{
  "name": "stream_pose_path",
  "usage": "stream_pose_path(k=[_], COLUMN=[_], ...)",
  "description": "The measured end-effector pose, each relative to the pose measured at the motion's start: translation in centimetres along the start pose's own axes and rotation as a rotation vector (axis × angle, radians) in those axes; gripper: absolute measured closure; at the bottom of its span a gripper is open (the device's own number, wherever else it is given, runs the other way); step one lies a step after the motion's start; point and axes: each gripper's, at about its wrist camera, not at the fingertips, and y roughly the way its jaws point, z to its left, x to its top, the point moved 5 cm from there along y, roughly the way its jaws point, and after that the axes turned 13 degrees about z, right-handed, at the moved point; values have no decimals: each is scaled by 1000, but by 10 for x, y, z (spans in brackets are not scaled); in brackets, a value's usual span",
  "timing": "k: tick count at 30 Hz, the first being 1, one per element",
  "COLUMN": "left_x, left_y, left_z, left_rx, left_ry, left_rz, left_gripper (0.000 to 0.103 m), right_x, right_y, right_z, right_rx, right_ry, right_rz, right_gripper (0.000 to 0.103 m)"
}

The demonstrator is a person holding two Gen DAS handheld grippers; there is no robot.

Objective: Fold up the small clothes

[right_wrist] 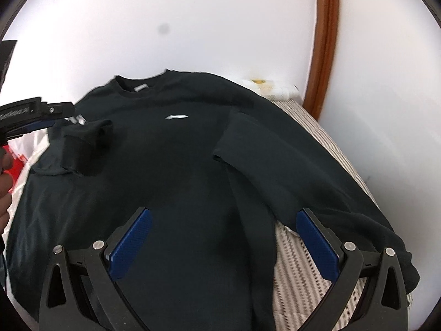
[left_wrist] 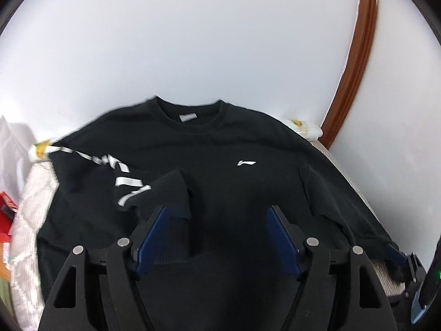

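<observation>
A black sweatshirt with a small white chest logo lies face up on a striped surface, collar toward the wall. Its left sleeve, with white lettering, is folded in over the chest; its cuff lies by the left finger of my left gripper, which is open and empty above the shirt's lower middle. In the right wrist view the sweatshirt has its right sleeve folded inward. My right gripper is open and empty over the sleeve's lower part. The left gripper also shows there.
A white wall stands close behind the shirt, with a brown wooden frame at the right. The striped cover shows under the shirt's right side. White bags and a red item lie at the left edge.
</observation>
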Motion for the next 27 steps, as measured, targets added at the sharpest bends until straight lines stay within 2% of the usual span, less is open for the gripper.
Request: stream_pose_path(k=[4, 6, 7, 9, 11, 15, 22, 27], left_x=[-17, -26, -32, -39, -44, -56, -68, -68], left_y=[-36, -49, -54, -56, -52, -37, -12, 11], left_z=[32, 59, 76, 102, 132, 182, 229, 248], left_rx=[19, 48, 68, 119, 170, 266, 295, 298], left_ry=[-62, -109, -138, -184, -230, -282, -317, -312], left_rz=[-35, -56, -66, -53, -34, 28, 74, 100], left_gripper=[29, 28, 27, 26, 26, 26, 26, 26], right_x=[2, 4, 4, 7, 11, 22, 48, 64], right_y=[-11, -14, -15, -12, -7, 8, 54, 90], right_z=[21, 35, 43, 64, 87, 142, 230, 255], right_rx=[48, 72, 90, 128, 152, 213, 272, 277], right_ry=[-26, -48, -62, -104, -143, -202, -295, -277], right_rz=[-22, -28, -30, -21, -14, -8, 21, 42], right_gripper=[1, 5, 11, 18, 24, 24, 24, 25])
